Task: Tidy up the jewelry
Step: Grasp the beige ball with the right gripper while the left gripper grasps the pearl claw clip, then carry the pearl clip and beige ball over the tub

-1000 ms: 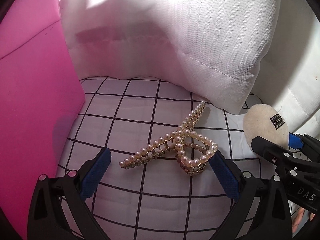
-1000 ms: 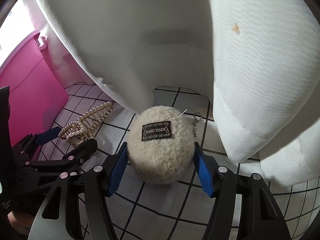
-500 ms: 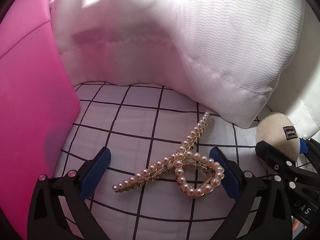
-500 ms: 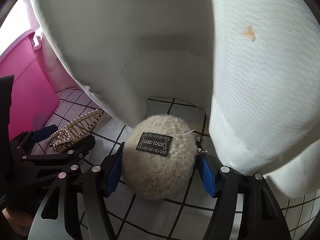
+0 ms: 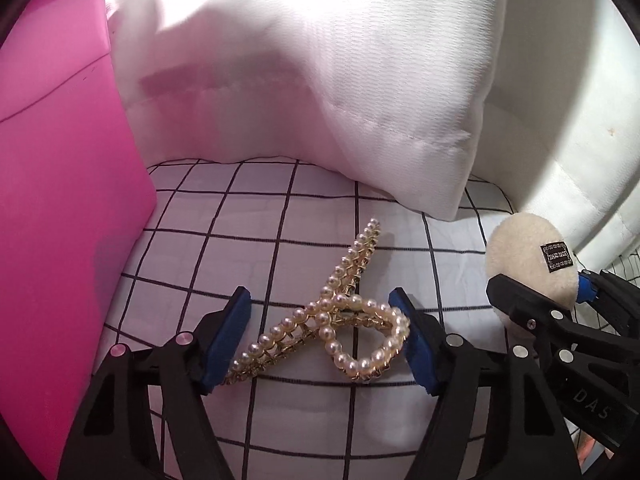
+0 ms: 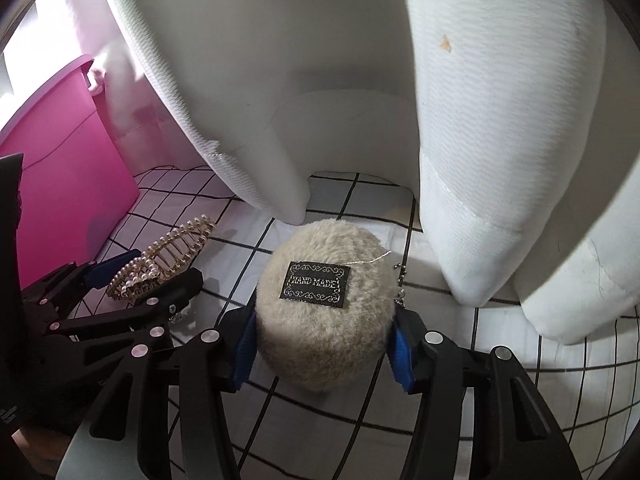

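Left gripper (image 5: 328, 336) jaws just closing, pads touching pearl hair claw (image 5: 340, 320). Right gripper (image 6: 322, 344) jaws just closing, pinching fluffy pom-pom (image 6: 320, 308), label (image 6: 314, 285) reads "HAND MADE".

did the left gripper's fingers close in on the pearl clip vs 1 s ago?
Yes. The left gripper has just been closing: both pads now touch the pearl hair clip, which lies on the grid sheet; earlier the left pad stood clear.

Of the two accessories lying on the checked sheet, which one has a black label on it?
The fluffy cream pompom, between the right hand-held gripper's blue pads, bears a black "HAND MADE" label. The pearl hair claw by the left hand-held gripper has none.
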Demonstrator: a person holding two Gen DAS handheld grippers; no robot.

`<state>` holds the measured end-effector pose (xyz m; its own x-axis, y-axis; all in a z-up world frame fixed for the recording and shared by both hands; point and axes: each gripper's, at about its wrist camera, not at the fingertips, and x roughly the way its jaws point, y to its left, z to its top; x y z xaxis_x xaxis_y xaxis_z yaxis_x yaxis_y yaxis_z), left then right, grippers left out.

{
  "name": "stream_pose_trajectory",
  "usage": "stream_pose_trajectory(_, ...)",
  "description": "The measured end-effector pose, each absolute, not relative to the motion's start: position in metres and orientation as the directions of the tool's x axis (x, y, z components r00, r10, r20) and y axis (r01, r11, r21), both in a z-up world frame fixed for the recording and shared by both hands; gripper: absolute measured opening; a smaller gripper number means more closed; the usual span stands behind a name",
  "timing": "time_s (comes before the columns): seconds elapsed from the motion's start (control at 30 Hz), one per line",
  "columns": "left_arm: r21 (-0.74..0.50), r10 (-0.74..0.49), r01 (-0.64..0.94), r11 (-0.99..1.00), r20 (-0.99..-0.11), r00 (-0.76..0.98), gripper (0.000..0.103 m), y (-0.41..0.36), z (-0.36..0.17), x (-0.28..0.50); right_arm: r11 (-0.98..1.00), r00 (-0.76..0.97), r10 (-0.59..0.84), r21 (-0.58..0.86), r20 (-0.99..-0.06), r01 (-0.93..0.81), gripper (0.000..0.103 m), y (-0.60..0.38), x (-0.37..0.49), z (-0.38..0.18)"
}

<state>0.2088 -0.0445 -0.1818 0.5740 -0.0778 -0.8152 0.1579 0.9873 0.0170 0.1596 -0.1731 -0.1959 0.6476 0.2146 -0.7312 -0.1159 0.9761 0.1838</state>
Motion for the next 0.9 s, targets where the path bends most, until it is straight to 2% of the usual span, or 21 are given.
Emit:
stream_pose_trajectory(0.43, -0.023, -0.123, 0.189, 0.982, -0.835, 0.536, 0.069, -0.058, -0.172, 0.155, 0.968, 0.638, 0.241, 0.228, -0.731, -0.105, 0.052, -0.179, 0.08, -0.191)
stream_pose_trajectory(0.47, -0.028, -0.132, 0.199, 0.98, -0.835, 0.534, 0.06, -0.059, -0.169, 0.148, 0.967, 0.636, 0.244, 0.234, -0.732, -0.102, 0.052, -0.18, 0.073, -0.191)
stream_pose_trajectory(0.53, -0.011, -0.121, 0.209, 0.978, -0.845, 0.521, 0.05, -0.063, -0.167, 0.137, 0.967, 0.63, 0.245, 0.236, -0.737, -0.1, 0.052, -0.182, 0.057, -0.189)
stream_pose_trajectory(0.9, -0.058, -0.157, 0.205, 0.977, -0.847, 0.508, 0.049, -0.039, -0.145, 0.06, 0.969, 0.599, 0.244, 0.216, -0.762, -0.12, 0.052, -0.188, 0.001, -0.18)
